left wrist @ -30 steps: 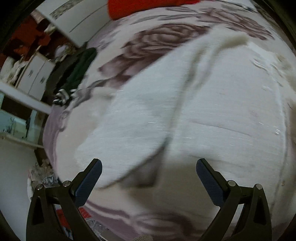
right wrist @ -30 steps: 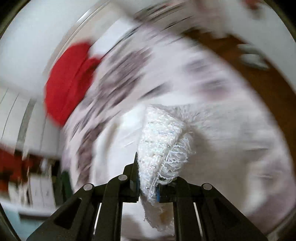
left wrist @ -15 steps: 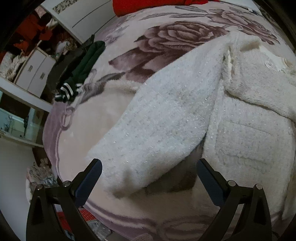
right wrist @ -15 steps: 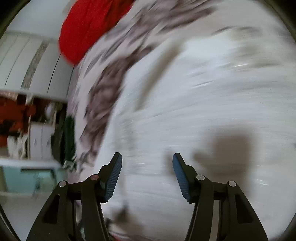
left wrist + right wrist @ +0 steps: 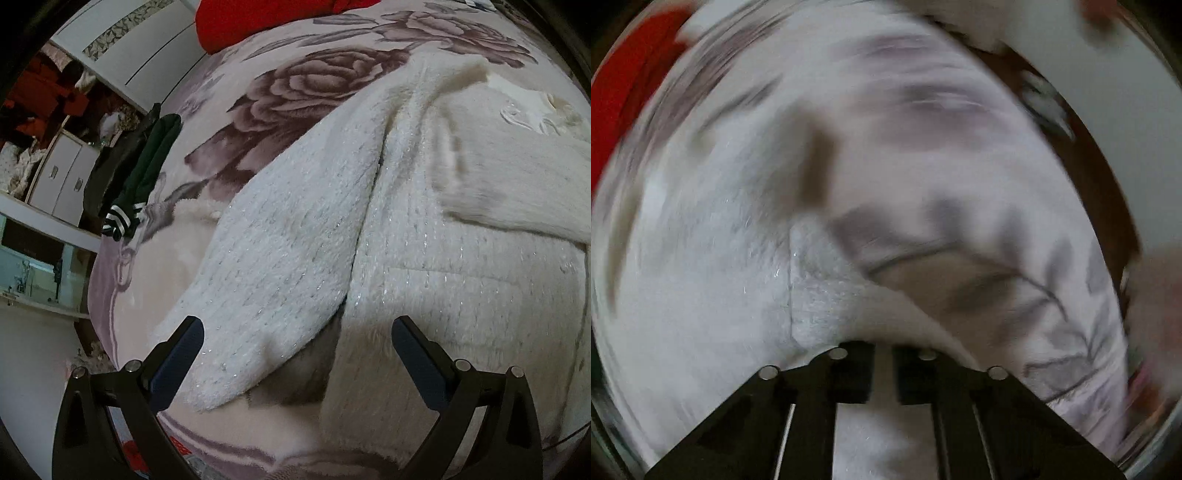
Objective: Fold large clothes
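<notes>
Left wrist view: sharp, evenly lit, soft shadow under the white sweater (image 5: 424,236); slight smear at right. Right wrist view: heavy motion blur throughout. Both: fisheye bending, dark vignetted corners.

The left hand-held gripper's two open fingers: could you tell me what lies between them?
In the left wrist view, the end of the white fuzzy cardigan's sleeve lies between the left hand-held gripper fingers, untouched, on the floral blanket.

Both grippers are black, with silver screws; the left gripper (image 5: 295,362) has dark blue fingers (image 5: 417,365).
</notes>
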Motion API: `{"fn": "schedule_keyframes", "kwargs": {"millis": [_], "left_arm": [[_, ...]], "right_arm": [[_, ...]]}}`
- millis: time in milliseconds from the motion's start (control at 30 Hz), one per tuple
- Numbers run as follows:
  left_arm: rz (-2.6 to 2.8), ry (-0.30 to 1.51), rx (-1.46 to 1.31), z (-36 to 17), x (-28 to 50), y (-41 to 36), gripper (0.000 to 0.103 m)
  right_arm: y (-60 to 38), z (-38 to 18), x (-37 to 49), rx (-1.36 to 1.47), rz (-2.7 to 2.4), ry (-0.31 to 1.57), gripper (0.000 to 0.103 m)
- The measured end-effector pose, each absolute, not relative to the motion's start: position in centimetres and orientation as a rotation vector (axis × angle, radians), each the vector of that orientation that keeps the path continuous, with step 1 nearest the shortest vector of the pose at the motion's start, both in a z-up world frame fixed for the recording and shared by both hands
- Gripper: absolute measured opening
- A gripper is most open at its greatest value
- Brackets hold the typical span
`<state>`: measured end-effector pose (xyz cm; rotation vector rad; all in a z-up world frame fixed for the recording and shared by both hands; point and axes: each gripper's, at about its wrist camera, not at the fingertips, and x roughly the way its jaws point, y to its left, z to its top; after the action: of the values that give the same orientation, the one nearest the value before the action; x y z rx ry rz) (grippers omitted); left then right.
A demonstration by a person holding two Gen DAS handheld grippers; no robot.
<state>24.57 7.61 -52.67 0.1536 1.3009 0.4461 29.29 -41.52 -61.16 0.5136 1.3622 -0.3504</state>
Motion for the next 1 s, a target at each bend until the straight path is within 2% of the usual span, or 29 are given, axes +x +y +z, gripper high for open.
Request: {"fn": "schedule_keyframes", "kwargs": {"millis": [67, 133, 233, 367, 500, 533, 633, 733, 800, 867, 900, 933, 967, 1000], "left_arm": [[0.459, 1.313, 0.145, -52.9, 24.8, 8.0, 0.103], [0.479, 1.314, 0.129, -52.8, 24.7, 8.9, 0.103], [0.517, 1.331, 0.090, -52.8, 24.4, 10.7, 0.103], [0.610, 1.367, -0.048, -52.7, 22.4, 15.6, 0.103], [0.700, 1.384, -0.190, -53.2, 19.2, 21.3, 0.103], [0.721, 1.395, -0.256, -53.6, 18.0, 23.1, 0.103], [0.722, 1.419, -0.494, -55.3, 14.9, 27.1, 0.103], [0.649, 1.398, -0.802, -58.1, 11.9, 30.2, 0.103], [0.562, 1.378, -0.963, -60.7, 11.1, 31.3, 0.103], [0.481, 1.309, -1.087, -62.6, 11.3, 32.0, 0.102], [0.479, 1.271, -1.091, -62.7, 11.5, 32.2, 0.092], [0.479, 1.221, -1.075, -62.2, 11.8, 32.4, 0.076], [0.475, 1.181, -1.037, -61.5, 12.2, 32.5, 0.033], [0.454, 1.160, -1.004, -60.7, 12.9, 33.0, 0.014]], "right_arm": [[-42.7, -62.0, 28.4, 0.573, -0.397, 1.362, 0.003], [-42.8, -62.8, 27.5, 0.622, -0.388, 1.417, 0.011], [-42.4, -60.2, 25.1, 0.668, -0.386, 1.428, 0.026], [-39.6, -54.8, 22.9, 0.738, -0.262, 1.304, 0.026], [-32.8, -55.4, 26.6, 0.723, -0.047, 1.308, 0.026], [-31.1, -56.4, 27.6, 0.712, -0.018, 1.331, 0.026], [-26.6, -62.4, 30.3, 0.649, -0.055, 1.552, 0.026], [-23.8, -60.7, 30.7, 0.513, -0.062, 1.516, 0.032], [-22.6, -59.0, 29.7, 0.561, 0.007, 1.474, 0.039], [-21.8, -58.2, 28.3, 0.602, 0.032, 1.463, 0.040], [-21.4, -58.0, 27.8, 0.605, 0.036, 1.464, 0.040], [-20.8, -58.1, 26.9, 0.606, 0.035, 1.468, 0.041], [-19.9, -58.4, 26.6, 0.615, 0.033, 1.475, 0.041], [-19.4, -58.7, 25.9, 0.636, 0.035, 1.486, 0.041]]}}
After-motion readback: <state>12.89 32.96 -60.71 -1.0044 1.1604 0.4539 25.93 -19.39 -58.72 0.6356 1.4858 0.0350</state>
